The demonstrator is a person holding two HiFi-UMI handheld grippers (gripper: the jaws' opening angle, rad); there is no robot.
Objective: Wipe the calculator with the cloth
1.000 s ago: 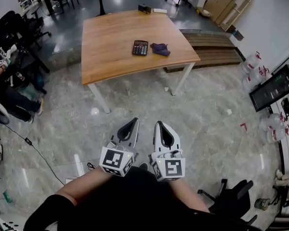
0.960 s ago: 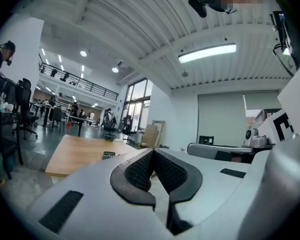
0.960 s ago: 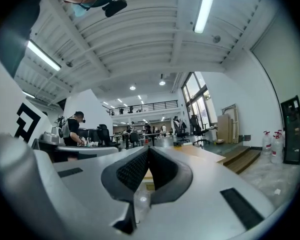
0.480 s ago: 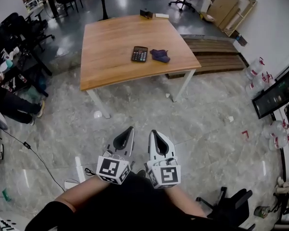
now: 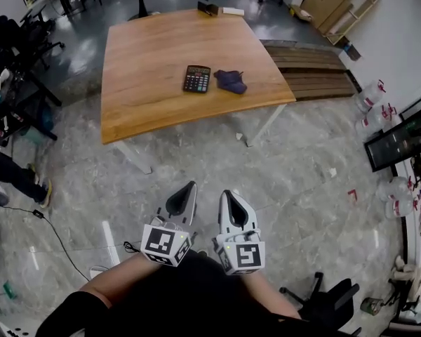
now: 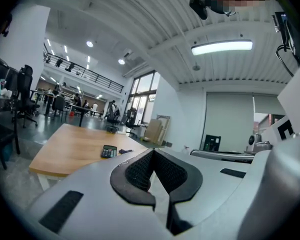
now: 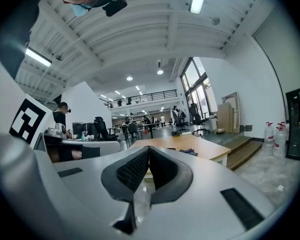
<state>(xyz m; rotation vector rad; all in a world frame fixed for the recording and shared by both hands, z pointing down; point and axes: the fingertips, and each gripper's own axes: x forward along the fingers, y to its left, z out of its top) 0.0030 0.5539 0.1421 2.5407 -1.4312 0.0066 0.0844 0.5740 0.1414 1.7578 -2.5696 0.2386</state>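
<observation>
A person is standing on a marble floor well short of a wooden table (image 5: 161, 69), carrying the left gripper (image 5: 190, 187) and the right gripper (image 5: 225, 194) side by side in front of the body, each with its jaws pressed together on nothing. The calculator (image 5: 196, 78) is lying flat, keys up, toward the table's right side, with the dark purple cloth (image 5: 231, 81) crumpled just beside it on the right. The calculator is looking like a light, rigid plastic slab, likely to skate on smooth wood when rubbed, so one gripper may need to pin it by an edge. The cloth, soft and limp, is offering raised folds that should take a pinch easily. Cardboard boxes (image 5: 321, 2) are leaning by the far wall, clear jugs with red caps (image 5: 373, 97) are standing on the floor at right, and a small dark box (image 5: 209, 8) is sitting on the table's far edge. None of them is showing its contents.
</observation>
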